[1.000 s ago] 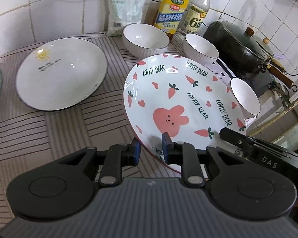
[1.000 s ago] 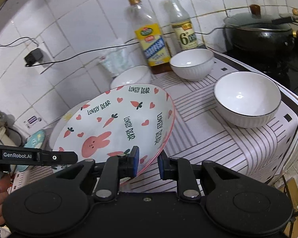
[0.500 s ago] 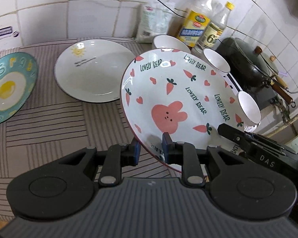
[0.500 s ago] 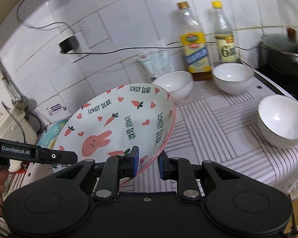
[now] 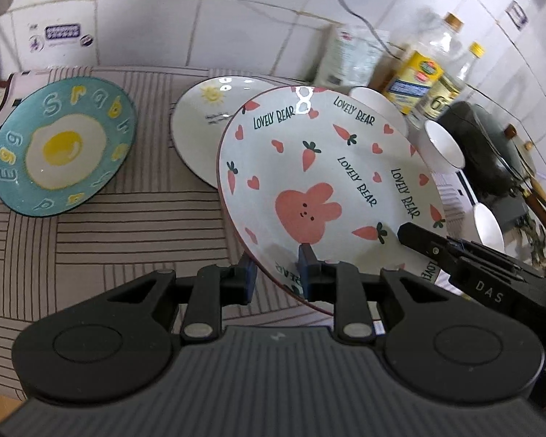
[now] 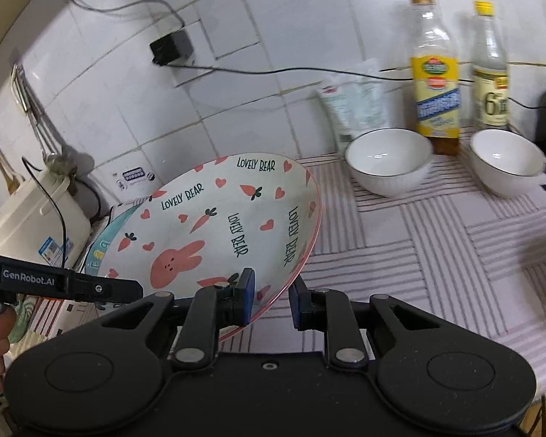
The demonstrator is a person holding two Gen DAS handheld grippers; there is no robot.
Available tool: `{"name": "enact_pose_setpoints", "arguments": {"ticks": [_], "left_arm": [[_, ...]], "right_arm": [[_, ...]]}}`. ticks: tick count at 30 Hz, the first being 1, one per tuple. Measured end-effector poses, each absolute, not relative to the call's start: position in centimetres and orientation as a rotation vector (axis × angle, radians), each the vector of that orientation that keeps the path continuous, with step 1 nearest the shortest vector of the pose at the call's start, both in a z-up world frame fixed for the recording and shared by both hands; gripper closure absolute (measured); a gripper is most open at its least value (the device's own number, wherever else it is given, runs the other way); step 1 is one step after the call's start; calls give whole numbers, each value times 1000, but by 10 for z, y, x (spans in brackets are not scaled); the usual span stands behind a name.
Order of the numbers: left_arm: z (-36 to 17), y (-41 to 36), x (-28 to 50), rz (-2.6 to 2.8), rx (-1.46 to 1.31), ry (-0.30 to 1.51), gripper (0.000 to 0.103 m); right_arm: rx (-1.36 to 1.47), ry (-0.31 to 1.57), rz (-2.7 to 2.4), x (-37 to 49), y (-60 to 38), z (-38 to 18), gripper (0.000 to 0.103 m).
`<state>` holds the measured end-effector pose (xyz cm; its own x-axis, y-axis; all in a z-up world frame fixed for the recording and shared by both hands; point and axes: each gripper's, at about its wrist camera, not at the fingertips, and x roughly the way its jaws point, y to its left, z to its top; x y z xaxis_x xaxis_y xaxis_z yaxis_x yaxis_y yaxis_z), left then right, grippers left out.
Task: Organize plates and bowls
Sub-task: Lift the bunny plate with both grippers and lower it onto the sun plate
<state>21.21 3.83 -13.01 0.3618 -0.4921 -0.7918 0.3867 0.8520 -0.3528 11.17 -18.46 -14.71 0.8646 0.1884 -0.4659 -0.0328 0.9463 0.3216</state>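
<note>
Both grippers hold the pink rabbit "Lovely Bear" plate (image 5: 331,167) in the air, tilted. My left gripper (image 5: 276,278) is shut on its near rim. My right gripper (image 6: 271,300) is shut on the opposite rim of the same plate (image 6: 222,225). A white sun plate (image 5: 200,123) lies on the counter behind the held plate, partly hidden by it. A teal egg plate (image 5: 62,145) lies at the left. White bowls (image 6: 387,165) (image 6: 506,162) stand at the back right near the bottles.
Oil and vinegar bottles (image 6: 435,83) and a white bag (image 6: 356,109) stand against the tiled wall. A dark wok on a stove (image 5: 491,153) is at the far right. A rice cooker (image 6: 32,225) stands at the left. A cable runs along the wall.
Both grippers have carried the rabbit plate up and to the left, over the sun plate and toward the egg plate. The bowls and bottles now lie further right.
</note>
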Motion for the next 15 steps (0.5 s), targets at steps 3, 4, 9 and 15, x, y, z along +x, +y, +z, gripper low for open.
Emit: {"name": "enact_pose_setpoints", "arguments": {"ticks": [3, 4, 9, 15], "left_arm": [[-137, 42, 224, -543, -118, 1070, 81], [-140, 43, 228, -537, -120, 1074, 81], [-151, 43, 248, -516, -134, 1104, 81], [-167, 41, 273, -481, -142, 1146, 81]], "right_arm": [[317, 541, 136, 130, -182, -150, 79], [315, 547, 141, 135, -181, -151, 79], [340, 579, 159, 162, -185, -157, 79], [313, 627, 154, 189, -180, -165, 79]]}}
